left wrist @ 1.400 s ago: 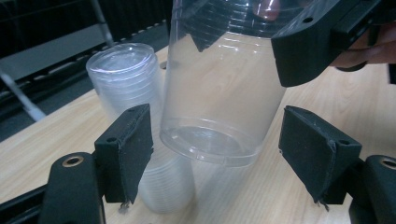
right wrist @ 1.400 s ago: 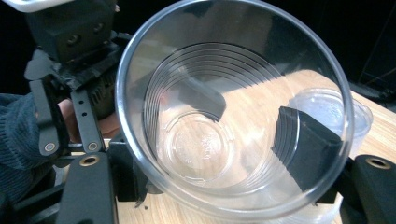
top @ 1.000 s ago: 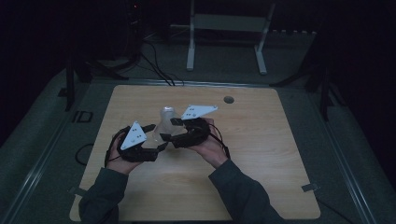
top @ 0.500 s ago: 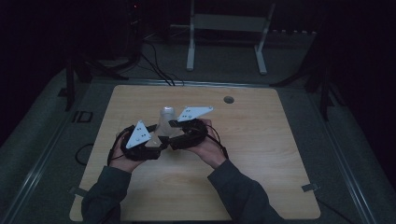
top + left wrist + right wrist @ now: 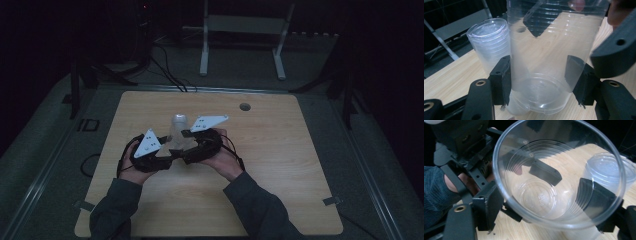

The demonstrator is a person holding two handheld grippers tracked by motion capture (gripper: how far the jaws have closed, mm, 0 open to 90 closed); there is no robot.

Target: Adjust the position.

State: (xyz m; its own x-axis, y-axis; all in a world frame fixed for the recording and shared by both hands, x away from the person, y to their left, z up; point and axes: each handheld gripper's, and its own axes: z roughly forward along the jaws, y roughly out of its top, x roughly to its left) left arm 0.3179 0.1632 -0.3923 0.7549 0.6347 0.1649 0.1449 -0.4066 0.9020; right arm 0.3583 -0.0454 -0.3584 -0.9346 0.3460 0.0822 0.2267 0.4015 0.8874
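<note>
I see the wooden table [image 5: 280,180] with both my tools held over its middle, nearer the left edge. A stack of upturned clear cups [image 5: 489,41] stands there, just beyond the tools. My left gripper [image 5: 540,77] has just been closing and now clamps the base of a single clear cup [image 5: 549,50]. My right gripper [image 5: 544,202] has just been opening, its jaws flanking the cup's rim; I cannot tell whether they press.

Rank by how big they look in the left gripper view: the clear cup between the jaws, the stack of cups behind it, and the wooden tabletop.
1. Clear cup, enlarged by nearness.
2. Wooden tabletop, partly hidden.
3. Stack of cups, farther off, so unsure.
</note>
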